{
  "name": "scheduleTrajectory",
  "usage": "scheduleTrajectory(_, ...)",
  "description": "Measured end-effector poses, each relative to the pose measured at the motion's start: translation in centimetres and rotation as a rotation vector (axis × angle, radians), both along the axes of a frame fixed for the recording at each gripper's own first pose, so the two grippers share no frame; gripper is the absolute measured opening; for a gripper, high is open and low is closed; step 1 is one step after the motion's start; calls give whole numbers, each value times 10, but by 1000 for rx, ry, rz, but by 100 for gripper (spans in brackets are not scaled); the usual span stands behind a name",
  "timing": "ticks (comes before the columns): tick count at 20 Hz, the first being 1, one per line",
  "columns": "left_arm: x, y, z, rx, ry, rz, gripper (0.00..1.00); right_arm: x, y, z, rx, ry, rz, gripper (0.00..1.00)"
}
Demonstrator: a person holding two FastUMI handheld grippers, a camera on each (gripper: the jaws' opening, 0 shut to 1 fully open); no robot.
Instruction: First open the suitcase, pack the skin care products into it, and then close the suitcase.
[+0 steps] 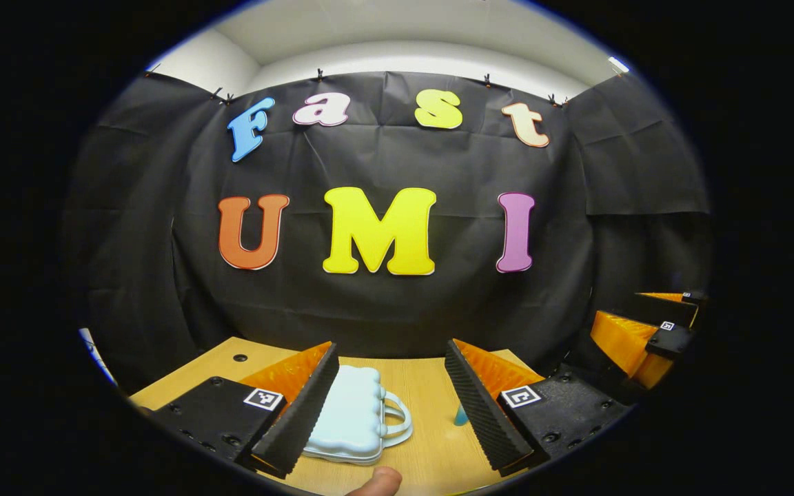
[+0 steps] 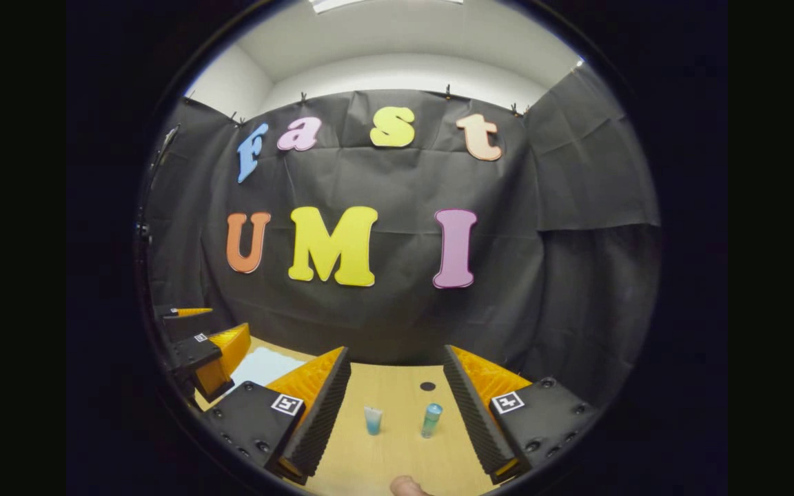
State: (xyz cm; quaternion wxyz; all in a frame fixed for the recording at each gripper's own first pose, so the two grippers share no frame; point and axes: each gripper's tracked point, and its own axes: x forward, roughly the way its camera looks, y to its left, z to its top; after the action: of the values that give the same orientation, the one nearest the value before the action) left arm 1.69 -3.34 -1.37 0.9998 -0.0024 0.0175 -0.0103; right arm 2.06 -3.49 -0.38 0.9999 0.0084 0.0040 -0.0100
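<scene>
1. The pale blue suitcase [image 1: 350, 413] lies flat and closed on the wooden table [image 1: 424, 455], its handle turned to the right in the left gripper view.
2. In the right gripper view, two skin care products stand upright on the table: a small tube [image 2: 373, 419] and, just beside it, a teal-capped bottle [image 2: 431, 419], apart from each other.
3. The left claw [image 1: 391, 406] is spread wide above the table, holding nothing; the suitcase shows between its fingers.
4. The right claw [image 2: 397, 413] is likewise wide and empty, both products framed between its fingers.
5. A fingertip [image 1: 378, 481] shows at the bottom edge.
</scene>
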Motion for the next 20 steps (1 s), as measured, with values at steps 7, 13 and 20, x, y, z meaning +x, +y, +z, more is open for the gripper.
scheduleTrajectory(7, 6, -8, -3, 15, 6, -9, 99, 8, -1, -6, -1, 16, 12, 80)
scheduleTrajectory(13, 8, -8, -8, 20, 14, -5, 99, 12, 1, -9, -5, 22, 22, 80)
scheduleTrajectory(20, 9, -7, -10, 15, 19, 2, 99, 13, 4, -12, -12, 26, 30, 80)
